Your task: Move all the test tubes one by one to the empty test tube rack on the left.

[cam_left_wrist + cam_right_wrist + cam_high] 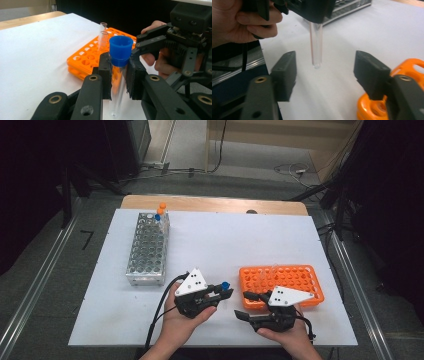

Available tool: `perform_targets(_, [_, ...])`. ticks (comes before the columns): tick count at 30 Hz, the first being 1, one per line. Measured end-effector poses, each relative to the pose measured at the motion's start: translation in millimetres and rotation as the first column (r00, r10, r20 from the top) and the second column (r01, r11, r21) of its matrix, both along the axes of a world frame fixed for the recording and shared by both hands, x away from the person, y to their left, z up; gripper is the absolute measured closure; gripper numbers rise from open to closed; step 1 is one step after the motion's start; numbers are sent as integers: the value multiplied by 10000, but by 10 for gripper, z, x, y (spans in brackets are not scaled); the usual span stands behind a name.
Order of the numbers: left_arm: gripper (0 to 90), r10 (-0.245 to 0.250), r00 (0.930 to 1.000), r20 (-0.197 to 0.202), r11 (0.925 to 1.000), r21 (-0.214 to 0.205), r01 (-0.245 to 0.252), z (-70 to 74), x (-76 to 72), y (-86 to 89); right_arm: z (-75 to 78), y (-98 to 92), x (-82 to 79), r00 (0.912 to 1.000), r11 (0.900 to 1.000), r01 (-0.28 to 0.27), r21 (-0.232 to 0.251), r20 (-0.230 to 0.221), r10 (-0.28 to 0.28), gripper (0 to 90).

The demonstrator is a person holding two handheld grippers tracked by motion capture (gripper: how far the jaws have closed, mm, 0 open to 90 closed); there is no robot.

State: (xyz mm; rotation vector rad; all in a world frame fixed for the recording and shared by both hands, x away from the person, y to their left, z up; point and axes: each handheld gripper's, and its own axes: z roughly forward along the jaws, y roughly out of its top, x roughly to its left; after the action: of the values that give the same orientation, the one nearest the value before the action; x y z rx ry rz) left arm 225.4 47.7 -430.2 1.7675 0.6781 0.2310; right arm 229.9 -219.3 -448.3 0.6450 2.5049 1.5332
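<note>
Beside orange rack point(281, 280) | left claw point(119, 75) clamps tube point(120, 75) | right claw point(324, 75) agape, empty

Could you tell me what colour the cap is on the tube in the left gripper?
Blue cap, clearest in the left gripper view.

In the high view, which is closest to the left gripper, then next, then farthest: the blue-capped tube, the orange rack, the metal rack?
1. Blue-capped tube: between the left gripper's jaws.
2. Orange rack: just to its right.
3. Metal rack: farther back, on the left.
</note>
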Motion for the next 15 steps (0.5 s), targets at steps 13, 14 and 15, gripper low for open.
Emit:
perform_targets(13, [770, 849, 9964, 77, 9964, -56, -848, 50, 89, 299, 24, -385, 114, 9987, 9984, 505, 257, -128, -502, 9])
perform_targets(14, [770, 919, 9957, 72, 9957, -72, -918, 55, 99, 330, 23, -413, 125, 9984, 9981, 546, 295, -186, -541, 0])
perform_targets(15, [770, 1011, 9948, 94, 9948, -83, -1010, 62, 110, 363, 20, -438, 135, 9983, 9979, 562, 321, -193, -556, 0])
